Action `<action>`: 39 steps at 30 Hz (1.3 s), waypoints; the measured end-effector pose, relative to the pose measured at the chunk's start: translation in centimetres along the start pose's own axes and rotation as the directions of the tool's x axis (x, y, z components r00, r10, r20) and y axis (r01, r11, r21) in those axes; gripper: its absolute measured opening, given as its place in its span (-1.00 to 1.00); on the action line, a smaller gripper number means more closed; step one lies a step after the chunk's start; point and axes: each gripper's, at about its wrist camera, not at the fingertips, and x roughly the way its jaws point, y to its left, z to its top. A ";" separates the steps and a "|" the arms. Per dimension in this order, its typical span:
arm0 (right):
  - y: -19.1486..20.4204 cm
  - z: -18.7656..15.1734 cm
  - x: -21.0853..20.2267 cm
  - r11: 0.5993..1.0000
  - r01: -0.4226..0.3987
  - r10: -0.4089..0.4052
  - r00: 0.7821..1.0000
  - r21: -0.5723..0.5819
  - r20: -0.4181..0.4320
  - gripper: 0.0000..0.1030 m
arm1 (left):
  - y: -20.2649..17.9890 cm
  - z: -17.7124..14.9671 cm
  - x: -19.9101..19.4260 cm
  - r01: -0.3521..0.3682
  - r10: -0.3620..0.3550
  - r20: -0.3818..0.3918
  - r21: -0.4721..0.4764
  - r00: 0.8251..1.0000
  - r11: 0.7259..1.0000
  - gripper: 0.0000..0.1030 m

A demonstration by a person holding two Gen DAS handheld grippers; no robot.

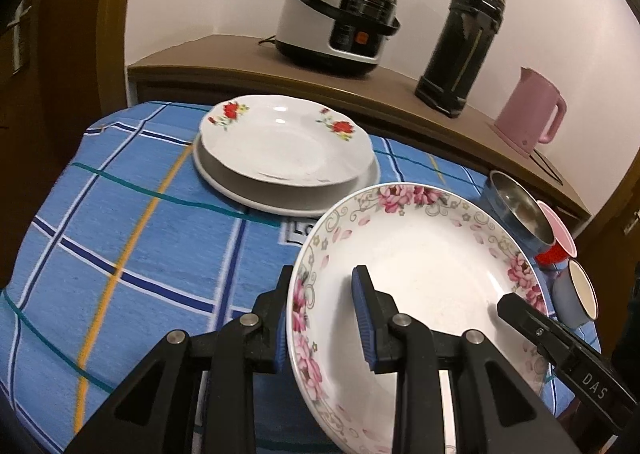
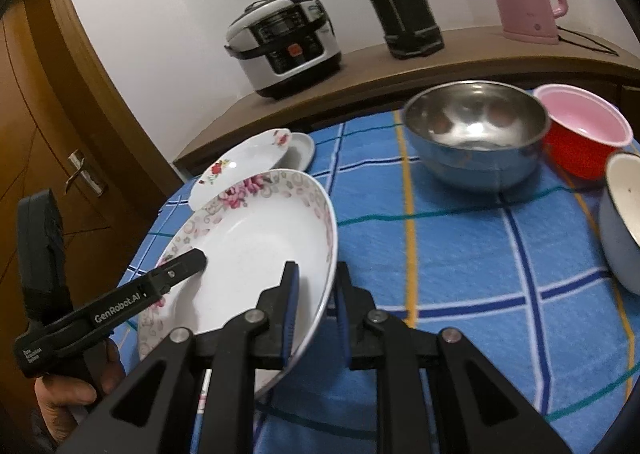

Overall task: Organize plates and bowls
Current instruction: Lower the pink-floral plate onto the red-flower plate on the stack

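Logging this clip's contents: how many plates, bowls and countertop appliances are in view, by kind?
Plates: 3 – pink-flowered plate, red-flowered plate, plain plate beneath it
Bowls: 3 – steel bowl, red bowl, pale blue bowl
Appliances: 3 – rice cooker, black flask, pink kettle
Total: 9

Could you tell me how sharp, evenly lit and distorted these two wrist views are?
Left wrist view: fisheye bends the shelf edge; the thermos and tablecloth are slightly motion-smeared; small highlights sit on the red-flower plate. Right wrist view: bright glare inside the steel bowl, corners vignetted black, door curved; the pink-flower plate is fairly sharp.
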 end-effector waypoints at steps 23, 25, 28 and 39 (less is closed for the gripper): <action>4.5 5.4 4.6 0.997 -0.069 0.070 0.997 -0.039 0.027 -0.66 | 4.1 6.0 -0.1 -0.049 0.052 0.083 -0.029 0.995 0.998 -0.41; 4.7 5.9 5.1 0.997 -0.075 0.076 0.997 -0.035 0.029 -0.66 | 4.3 6.7 0.1 -0.061 0.063 0.095 -0.024 0.993 0.998 -0.41; 5.2 6.9 6.0 0.996 -0.079 0.080 0.996 -0.041 0.036 -0.66 | 4.7 7.8 0.4 -0.071 0.073 0.111 -0.022 0.991 0.997 -0.41; 5.7 10.3 9.7 0.996 -0.082 0.083 0.996 -0.033 0.045 -0.66 | 6.0 11.0 3.5 -0.092 0.093 0.123 -0.014 0.988 0.996 -0.41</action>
